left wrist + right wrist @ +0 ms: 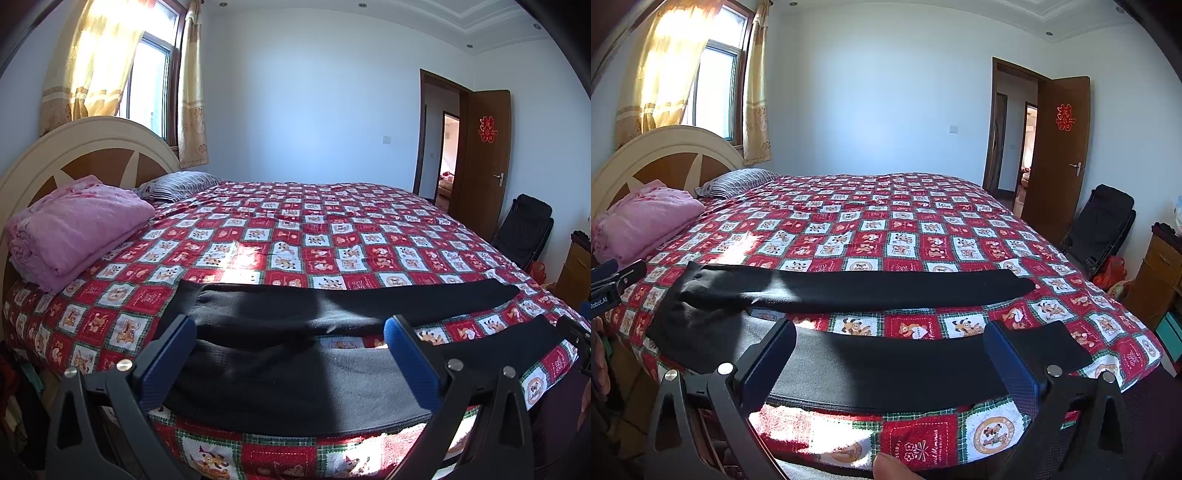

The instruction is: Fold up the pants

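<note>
Black fleece pants (pixel 295 384) lay spread flat along the near edge of the red patchwork bedspread (pixel 280 236), legs apart, likely ready for a lengthwise fold. Left gripper (pixel 290 354) and right gripper (pixel 890 360) hovered wide open, gripping nothing. No containers showed.

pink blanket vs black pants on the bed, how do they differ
The pink blanket is folded into a thick stack by the headboard; the black pants lie flat and spread, legs apart, at the bed's near edge. The blanket is bulky, the pants thin and long. Both rest on the red patterned bedspread.
</note>
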Demonstrator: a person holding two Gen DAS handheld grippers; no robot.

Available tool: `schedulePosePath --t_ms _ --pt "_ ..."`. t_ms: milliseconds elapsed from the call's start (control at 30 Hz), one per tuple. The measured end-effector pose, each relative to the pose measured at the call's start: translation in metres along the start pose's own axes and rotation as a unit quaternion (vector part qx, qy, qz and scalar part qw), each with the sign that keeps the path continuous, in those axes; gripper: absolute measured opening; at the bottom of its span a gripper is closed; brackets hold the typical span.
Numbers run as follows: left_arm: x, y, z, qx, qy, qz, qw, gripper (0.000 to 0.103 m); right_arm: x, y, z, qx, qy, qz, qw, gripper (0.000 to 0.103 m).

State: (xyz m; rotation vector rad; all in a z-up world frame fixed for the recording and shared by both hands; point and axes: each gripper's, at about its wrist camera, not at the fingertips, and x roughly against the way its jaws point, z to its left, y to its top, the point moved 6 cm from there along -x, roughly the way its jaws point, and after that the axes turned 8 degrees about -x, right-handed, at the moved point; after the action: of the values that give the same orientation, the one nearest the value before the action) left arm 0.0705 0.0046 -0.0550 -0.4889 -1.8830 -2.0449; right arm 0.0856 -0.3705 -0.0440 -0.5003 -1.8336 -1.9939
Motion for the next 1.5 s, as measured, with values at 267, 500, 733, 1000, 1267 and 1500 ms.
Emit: schedulePosePath --t_ms 267,500,733,1000,1267,1500 --pt "-0.024 -0.011 0.007 0.004 -0.003 0.024 0.9997 0.103 -0.017 -0.010 0.003 -0.002 0.012 0.014 1.000 0.102" --pt "-0.075 -0.023 0.068 0.006 0.053 0.042 0.9977 0.103 -0.065 -0.035 -0.004 0.001 0.028 0.055 0.998 0.102" --pt "-0.134 -0.033 0.172 0.041 0.106 0.071 0.9910 0.103 -0.109 -0.050 -0.034 -0.043 0.026 0.102 0.993 0.072" --pt "-0.203 -0.011 0.180 -0.013 0.081 0.089 0.9927 0.103 -0.156 -0.044 -0.052 -0.035 0.001 0.124 0.992 0.058" --pt "-0.256 -0.020 0.186 -0.001 0.052 0.132 0.9898 0.097 -0.194 -0.009 -0.062 -0.011 -0.015 0.113 0.993 0.058" --pt "-0.273 -0.017 0.188 -0.002 0.011 0.142 0.9898 0.083 -0.235 0.022 -0.095 -0.046 -0.032 0.123 0.991 0.058"
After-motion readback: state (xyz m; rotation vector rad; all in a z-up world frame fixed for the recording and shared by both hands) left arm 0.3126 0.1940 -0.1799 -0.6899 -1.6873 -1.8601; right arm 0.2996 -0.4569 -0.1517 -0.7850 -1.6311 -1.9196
